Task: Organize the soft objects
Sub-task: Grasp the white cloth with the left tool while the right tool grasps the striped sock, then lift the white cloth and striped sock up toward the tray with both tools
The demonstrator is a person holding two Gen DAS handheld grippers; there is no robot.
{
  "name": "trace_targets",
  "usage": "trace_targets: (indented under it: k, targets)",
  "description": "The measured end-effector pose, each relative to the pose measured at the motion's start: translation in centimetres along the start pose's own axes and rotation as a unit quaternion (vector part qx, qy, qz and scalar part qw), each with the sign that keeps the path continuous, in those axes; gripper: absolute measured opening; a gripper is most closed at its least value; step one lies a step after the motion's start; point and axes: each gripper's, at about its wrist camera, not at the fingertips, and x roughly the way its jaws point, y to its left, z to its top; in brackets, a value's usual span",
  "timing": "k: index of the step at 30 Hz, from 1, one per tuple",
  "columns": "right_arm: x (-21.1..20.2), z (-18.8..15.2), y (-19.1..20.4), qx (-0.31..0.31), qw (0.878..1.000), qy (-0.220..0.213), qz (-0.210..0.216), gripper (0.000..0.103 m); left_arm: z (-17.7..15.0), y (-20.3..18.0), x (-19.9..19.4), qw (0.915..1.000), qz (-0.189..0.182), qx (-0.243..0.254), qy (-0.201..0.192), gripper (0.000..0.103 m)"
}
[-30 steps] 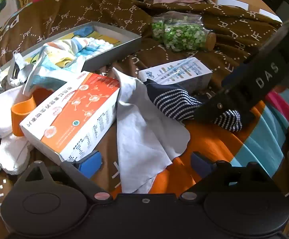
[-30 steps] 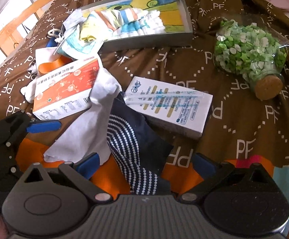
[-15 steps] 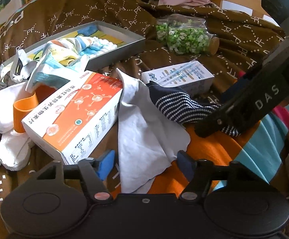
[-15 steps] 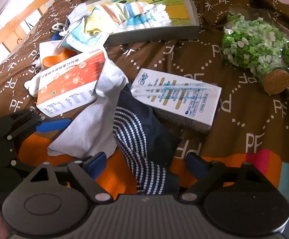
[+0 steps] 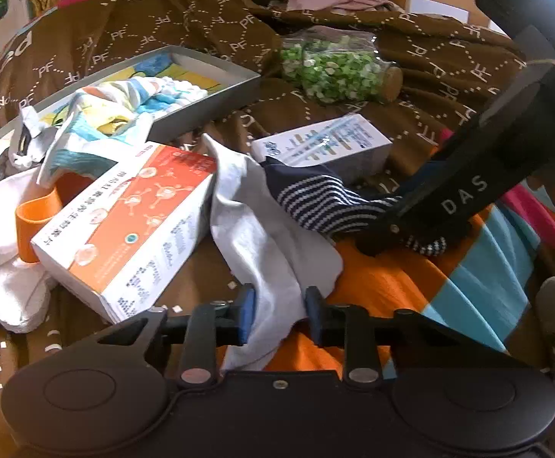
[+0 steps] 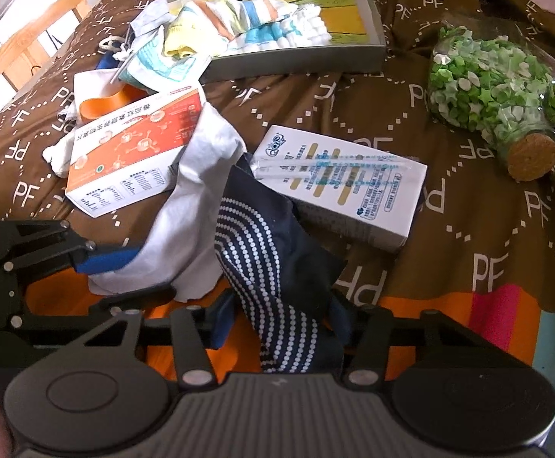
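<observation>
The left gripper (image 5: 279, 313) had just been closing, its blue pads narrowed around the near edge of the limp white cloth (image 5: 262, 236); whether they were already pinching it could not be told. The right gripper (image 6: 281, 322) had also just been closing, its jaws drawn in against the bunched lower end of the navy sock with white dotted stripes (image 6: 273, 263), which filled the gap between them and looked gripped.

Both pieces lay side by side on the brown patterned bedspread (image 6: 449, 229), at its orange border. The cloth's far end leaned against the orange-and-white carton (image 5: 132, 225), and the sock's far end rested against the white-and-blue carton (image 6: 346, 187).

Both things looked light, thin and floppy; they would likely drape and trail when lifted and could drag against the cartons. An edge or bunched end seemed the sensible hold, taking enough fabric that it would not slide out.

Both grippers pointed steeply down at the bed, close together, the right one's black arm crossing the left wrist view just beyond the sock.
</observation>
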Motion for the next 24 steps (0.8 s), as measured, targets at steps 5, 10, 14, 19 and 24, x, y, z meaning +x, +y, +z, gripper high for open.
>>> trace_targets:
  k: [5,10,14,19,24]
  targets:
    - [0.1,0.0,0.2,-0.010,1.000,0.002,0.001,0.029,0.1,-0.4,0.0,1.0000,0.005,0.005,0.001,0.009]
    - [-0.3,0.0,0.2,-0.007,1.000,-0.016,-0.007,0.018,0.2,-0.2,-0.2,0.9998,0.019,-0.005,-0.006,0.006]
    - [-1.3,0.2,-0.2,0.006,0.999,-0.053,0.006,0.014,0.5,0.1,-0.7,0.9987,0.040,-0.020,-0.022,0.005]
    - [-2.3,0.4,-0.5,0.013,0.996,-0.092,0.017,0.010,0.8,1.0,-1.4,0.9953,0.057,-0.065,-0.043,0.004]
    - [-3.0,0.5,-0.4,0.007,0.992,-0.125,0.026,0.010,1.1,1.1,-2.5,0.9910,0.065,-0.082,-0.084,0.004]
